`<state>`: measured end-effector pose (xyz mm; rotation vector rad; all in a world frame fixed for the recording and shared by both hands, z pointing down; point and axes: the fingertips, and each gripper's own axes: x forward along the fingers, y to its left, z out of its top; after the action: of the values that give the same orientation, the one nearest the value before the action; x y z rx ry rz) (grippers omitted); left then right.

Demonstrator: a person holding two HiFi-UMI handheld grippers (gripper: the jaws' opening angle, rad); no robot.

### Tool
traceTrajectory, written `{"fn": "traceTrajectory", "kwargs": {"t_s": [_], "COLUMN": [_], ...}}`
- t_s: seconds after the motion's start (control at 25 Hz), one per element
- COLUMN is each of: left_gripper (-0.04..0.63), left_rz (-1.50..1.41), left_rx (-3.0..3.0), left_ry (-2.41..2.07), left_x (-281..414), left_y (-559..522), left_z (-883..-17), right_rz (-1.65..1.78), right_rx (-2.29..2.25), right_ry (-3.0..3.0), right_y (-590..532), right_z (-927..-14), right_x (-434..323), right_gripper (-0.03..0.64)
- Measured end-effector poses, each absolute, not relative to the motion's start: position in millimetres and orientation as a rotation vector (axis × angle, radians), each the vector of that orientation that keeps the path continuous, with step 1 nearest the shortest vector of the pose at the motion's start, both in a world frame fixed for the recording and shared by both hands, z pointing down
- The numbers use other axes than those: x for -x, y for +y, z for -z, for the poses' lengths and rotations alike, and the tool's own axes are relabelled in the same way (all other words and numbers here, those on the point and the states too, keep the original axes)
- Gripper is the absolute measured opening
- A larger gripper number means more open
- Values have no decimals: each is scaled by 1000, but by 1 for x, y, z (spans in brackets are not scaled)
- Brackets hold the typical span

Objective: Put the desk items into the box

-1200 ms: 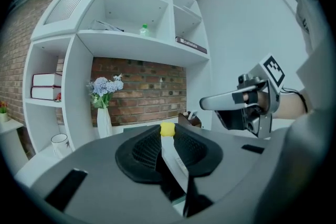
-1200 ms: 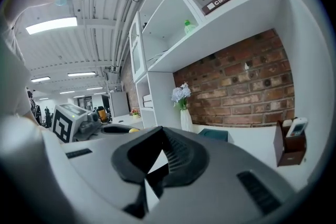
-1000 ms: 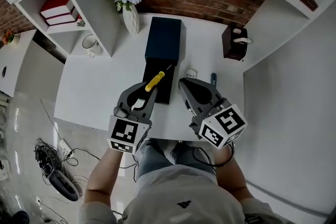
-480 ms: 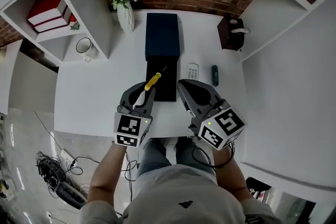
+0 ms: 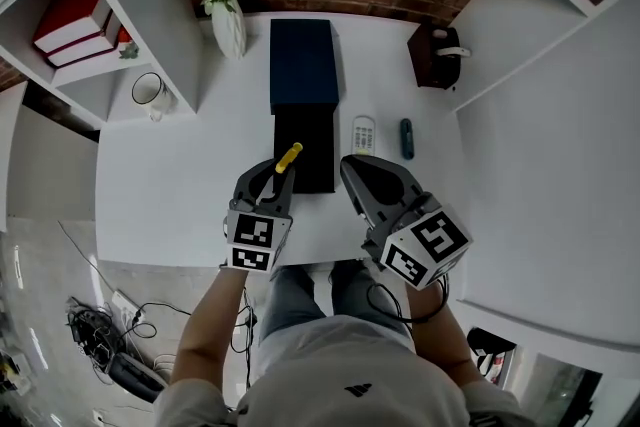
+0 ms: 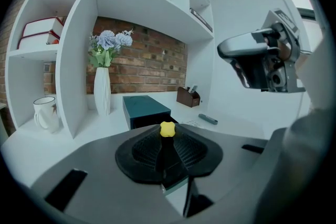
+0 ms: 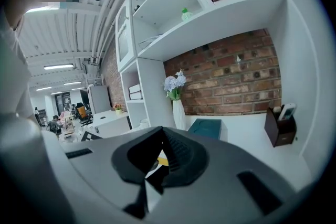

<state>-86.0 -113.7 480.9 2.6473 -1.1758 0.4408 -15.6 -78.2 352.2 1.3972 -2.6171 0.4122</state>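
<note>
My left tongs (image 5: 275, 173) are clamped on the screwdriver (image 5: 289, 157). Its yellow handle pokes out past the pads, at the left edge of the black tray (image 5: 312, 130) that stands open in front of the dark blue box (image 5: 302, 63) on the table (image 5: 170, 165). A remote (image 5: 363, 133) lies just right of the tray. My right tongs (image 5: 355, 170) are pressed together with nothing in them.

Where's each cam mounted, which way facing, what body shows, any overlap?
Head view: on the head, facing down at the desk; left gripper, right gripper, forearms and lap show.
Left gripper view: on the left gripper, facing box and brick wall; its fingers hold a screwdriver; right gripper shows too.
Right gripper view: on the right gripper, facing the wall; shut fingers show.
Shared: box and vase in all.
</note>
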Motion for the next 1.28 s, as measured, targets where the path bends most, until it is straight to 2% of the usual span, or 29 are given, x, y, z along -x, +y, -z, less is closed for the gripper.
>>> {"fn": "traceTrajectory", "kwargs": {"t_s": [1.28], "left_gripper": [91], "left_rz": [-608], "left_rx": [-2604], "left_ry": [-1039], "left_x": [70], "left_y": [-118], "left_z": [-527], "right_rz": [-452], "right_rx": [-1387], "right_ry": [-2596], "right_y": [-91], "right_z": [-364], "right_x": [12], "right_gripper": [9]}}
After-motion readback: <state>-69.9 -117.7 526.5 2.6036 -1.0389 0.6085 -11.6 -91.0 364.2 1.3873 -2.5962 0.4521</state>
